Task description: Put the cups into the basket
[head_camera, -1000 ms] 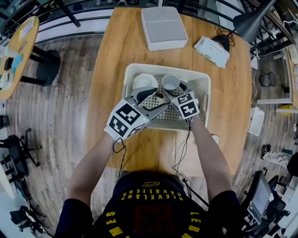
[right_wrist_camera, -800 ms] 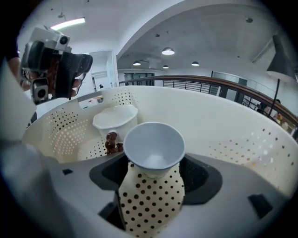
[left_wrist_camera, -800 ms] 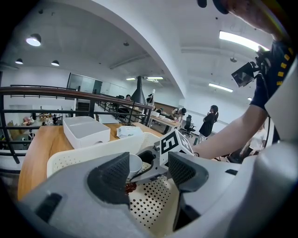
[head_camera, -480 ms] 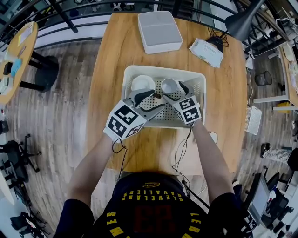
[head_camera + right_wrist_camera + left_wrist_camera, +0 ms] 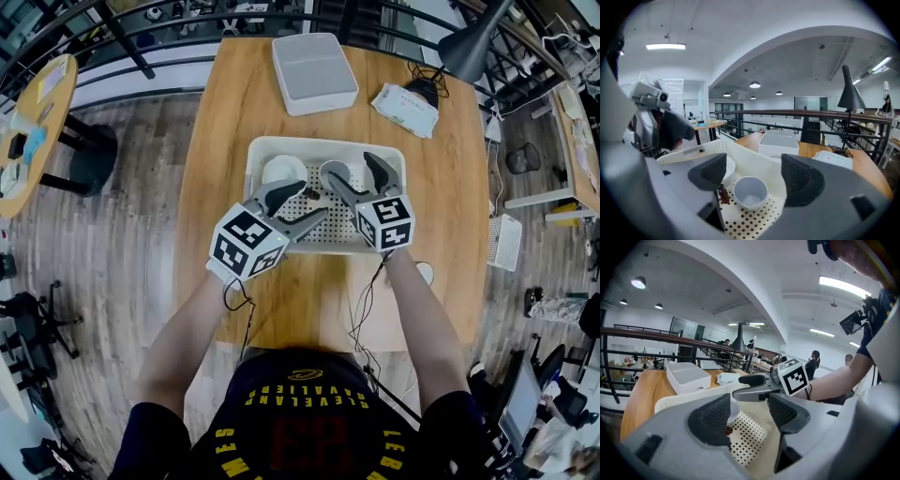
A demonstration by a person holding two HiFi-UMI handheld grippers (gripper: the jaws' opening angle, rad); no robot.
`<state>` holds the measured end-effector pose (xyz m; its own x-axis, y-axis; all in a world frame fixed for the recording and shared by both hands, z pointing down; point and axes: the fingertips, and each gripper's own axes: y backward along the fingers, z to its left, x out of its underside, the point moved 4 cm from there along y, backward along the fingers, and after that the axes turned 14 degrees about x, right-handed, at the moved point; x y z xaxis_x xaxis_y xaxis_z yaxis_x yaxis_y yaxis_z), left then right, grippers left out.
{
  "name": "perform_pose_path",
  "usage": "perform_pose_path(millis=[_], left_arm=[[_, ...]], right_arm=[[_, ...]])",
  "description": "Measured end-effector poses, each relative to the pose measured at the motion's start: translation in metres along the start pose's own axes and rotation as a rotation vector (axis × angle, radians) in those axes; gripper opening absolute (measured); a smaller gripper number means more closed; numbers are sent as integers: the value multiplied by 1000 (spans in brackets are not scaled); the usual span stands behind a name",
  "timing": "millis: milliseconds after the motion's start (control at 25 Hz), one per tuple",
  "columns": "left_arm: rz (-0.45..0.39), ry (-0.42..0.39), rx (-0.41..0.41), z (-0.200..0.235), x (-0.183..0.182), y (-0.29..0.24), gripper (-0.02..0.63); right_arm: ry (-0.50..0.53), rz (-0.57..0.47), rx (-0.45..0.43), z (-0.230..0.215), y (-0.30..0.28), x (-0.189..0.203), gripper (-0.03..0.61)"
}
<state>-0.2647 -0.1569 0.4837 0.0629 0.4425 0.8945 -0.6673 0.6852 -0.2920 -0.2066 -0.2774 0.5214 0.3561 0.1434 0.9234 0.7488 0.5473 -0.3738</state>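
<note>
White cup point(image 5: 750, 192) stands upright on the perforated floor of the white basket point(image 5: 398, 161), beside a second cup point(image 5: 281, 170). Above it the right gripper point(image 5: 354, 171) has just been opening its jaws; they stand wide, clear of the cup. The left gripper point(image 5: 302, 201) hovers nearby, jaws apart and empty. The basket sits on a wooden table point(image 5: 220, 141) near a white box point(image 5: 314, 70), a wipes packet point(image 5: 405, 102) and a black lamp point(image 5: 473, 42).
</note>
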Motion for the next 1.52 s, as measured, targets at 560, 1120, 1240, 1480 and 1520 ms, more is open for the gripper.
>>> perform_pose_path(millis=[560,1120,1240,1480,1520], left_arm=[[-216,-80,-73,-40,-57,23,101],[-354,-300,8,-151,-94,58,12],[-382,-316,34,-172,-99,64,12],[-423,-349,60,-211,-99,67,11],[-427,-349,66,-217,-99,65,11]], right_arm=[[-79,-207,59,11,93,-77,122],[-106,-348,148,46,221,-100,15],[-110,-375,183,52,245,-104,15],[-104,-412,253,58,294,-106,15],[-104,-419,265,58,302,-105,15]])
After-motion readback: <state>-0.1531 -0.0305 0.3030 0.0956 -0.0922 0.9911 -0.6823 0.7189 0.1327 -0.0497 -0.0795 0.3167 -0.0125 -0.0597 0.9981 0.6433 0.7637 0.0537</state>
